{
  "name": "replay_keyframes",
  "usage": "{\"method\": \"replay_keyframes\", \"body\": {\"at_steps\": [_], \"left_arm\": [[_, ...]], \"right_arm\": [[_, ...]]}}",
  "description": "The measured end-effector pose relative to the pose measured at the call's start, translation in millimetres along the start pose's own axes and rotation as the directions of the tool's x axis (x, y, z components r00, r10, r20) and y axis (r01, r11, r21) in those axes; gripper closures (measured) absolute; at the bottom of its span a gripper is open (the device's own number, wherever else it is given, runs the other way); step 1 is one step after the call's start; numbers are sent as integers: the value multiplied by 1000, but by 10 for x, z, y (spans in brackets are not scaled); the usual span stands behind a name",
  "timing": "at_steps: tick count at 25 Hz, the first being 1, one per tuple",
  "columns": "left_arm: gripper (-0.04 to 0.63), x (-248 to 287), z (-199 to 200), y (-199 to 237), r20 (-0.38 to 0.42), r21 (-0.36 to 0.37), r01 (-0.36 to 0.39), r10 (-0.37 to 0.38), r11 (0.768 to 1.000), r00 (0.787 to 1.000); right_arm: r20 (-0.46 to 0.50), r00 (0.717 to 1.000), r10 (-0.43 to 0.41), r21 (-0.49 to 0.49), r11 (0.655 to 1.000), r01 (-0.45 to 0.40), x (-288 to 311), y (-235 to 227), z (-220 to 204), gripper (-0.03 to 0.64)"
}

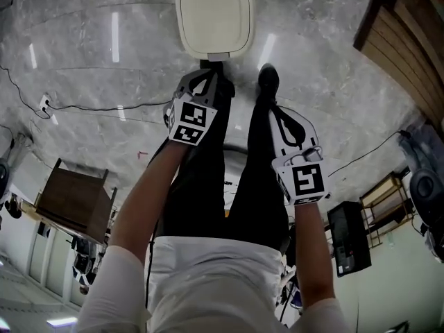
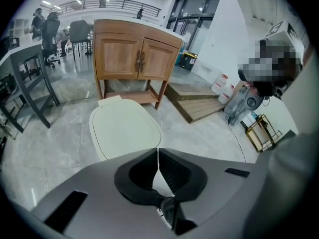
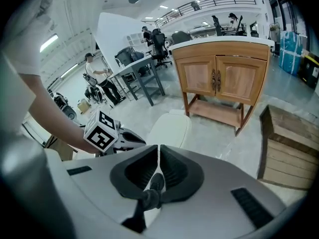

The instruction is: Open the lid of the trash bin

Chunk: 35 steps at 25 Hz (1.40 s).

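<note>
Closest in, a person in a white top (image 1: pixel 208 276) and black trousers (image 1: pixel 232 186) is standing on a grey marble floor (image 1: pixel 90 54), holding both arms out forward. Far to the left, a small brown wooden table (image 1: pixel 73 200) is sitting well apart from everything else. Next, the left gripper (image 2: pixel 157 149) is pointing at the trash bin, near its front edge. Its jaws are pressing together, tip to tip, with nothing between them. The trash bin (image 1: pixel 214 16) is standing just ahead of the person's feet. Its cream lid (image 2: pixel 124 128) is lying flat and closed. A wooden cabinet (image 2: pixel 137 59) is standing behind the bin. Right of the bin, a black shoe (image 1: pixel 268 82) is showing. The right gripper (image 3: pixel 159 146) is hanging just beside that leg, farther back from the bin than the left one. Its jaws are likewise meeting and gripping nothing. Farther right, a black box (image 1: pixel 347 238) is sitting on the floor.
</note>
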State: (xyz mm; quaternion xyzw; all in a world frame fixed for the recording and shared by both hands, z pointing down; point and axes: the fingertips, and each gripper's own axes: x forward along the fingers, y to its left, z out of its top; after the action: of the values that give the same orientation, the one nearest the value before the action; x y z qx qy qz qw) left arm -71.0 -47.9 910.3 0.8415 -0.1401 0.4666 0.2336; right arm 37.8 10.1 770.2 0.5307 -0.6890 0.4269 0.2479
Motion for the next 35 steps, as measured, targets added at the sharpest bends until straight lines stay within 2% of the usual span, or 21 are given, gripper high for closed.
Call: {"method": "replay_keyframes", "body": {"at_steps": [4, 8, 17, 28, 32, 35], "left_arm": [[575, 226, -111, 6, -50, 25, -7, 9, 1000, 999], [575, 435, -224, 79, -102, 51, -48, 53, 998, 993], [575, 759, -466, 205, -199, 21, -116, 117, 993, 973], [575, 830, -519, 218, -196, -13, -213, 207, 977, 959], [575, 842, -525, 213, -202, -38, -207, 195, 978, 960], [575, 844, -517, 221, -213, -85, -186, 164, 979, 963]], "right_arm": [[-17, 1000, -1, 23, 1000, 2, 83, -64, -143, 581], [-22, 1000, -4, 44, 999, 5, 138, -132, -219, 581], [-40, 999, -3, 62, 998, 5, 157, -284, -360, 581], [-48, 999, 6, 59, 998, -3, 198, -415, -390, 581], [-50, 999, 10, 43, 999, -8, 187, -428, -394, 581], [-47, 999, 12, 26, 1000, -11, 164, -421, -345, 581]]}}
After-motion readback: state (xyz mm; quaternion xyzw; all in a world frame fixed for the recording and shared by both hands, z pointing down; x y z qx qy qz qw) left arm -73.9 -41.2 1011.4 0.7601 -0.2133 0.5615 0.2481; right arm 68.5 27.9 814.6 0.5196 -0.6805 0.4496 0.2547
